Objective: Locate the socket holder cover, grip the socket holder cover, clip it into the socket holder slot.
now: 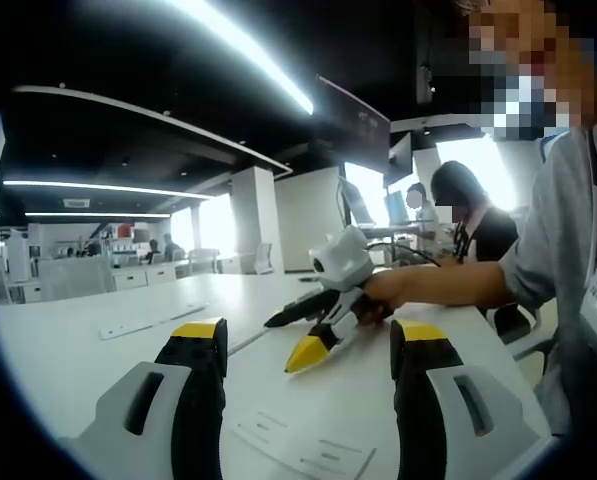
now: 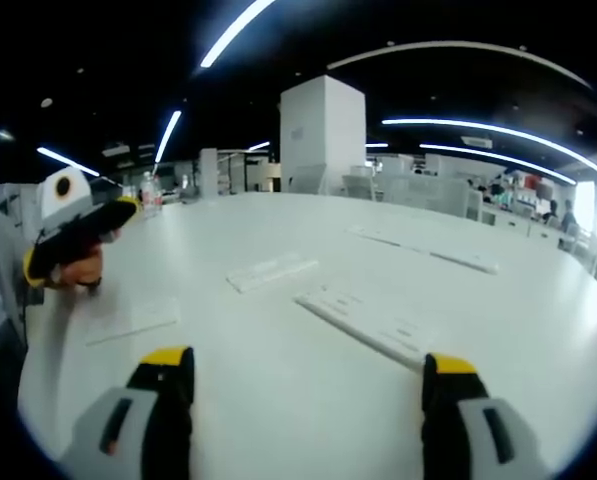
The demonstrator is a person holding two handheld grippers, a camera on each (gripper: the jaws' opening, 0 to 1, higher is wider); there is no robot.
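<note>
spanning open office: white table (image 2: 308,330)

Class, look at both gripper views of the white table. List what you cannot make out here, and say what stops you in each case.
- Print on the paper label, left gripper view: too small and blurred.
- Detail of the long white strips, right gripper view: white on the white table, so whether one is the socket holder cover is unclear.
- Right gripper, seen in the left gripper view: the person's hand covers its rear.
- Left gripper, seen in the right gripper view: cut off by the edge.

left gripper (image 1: 311,345) jaws apart, empty | right gripper (image 1: 323,335) on white table (image 1: 68,350)
</note>
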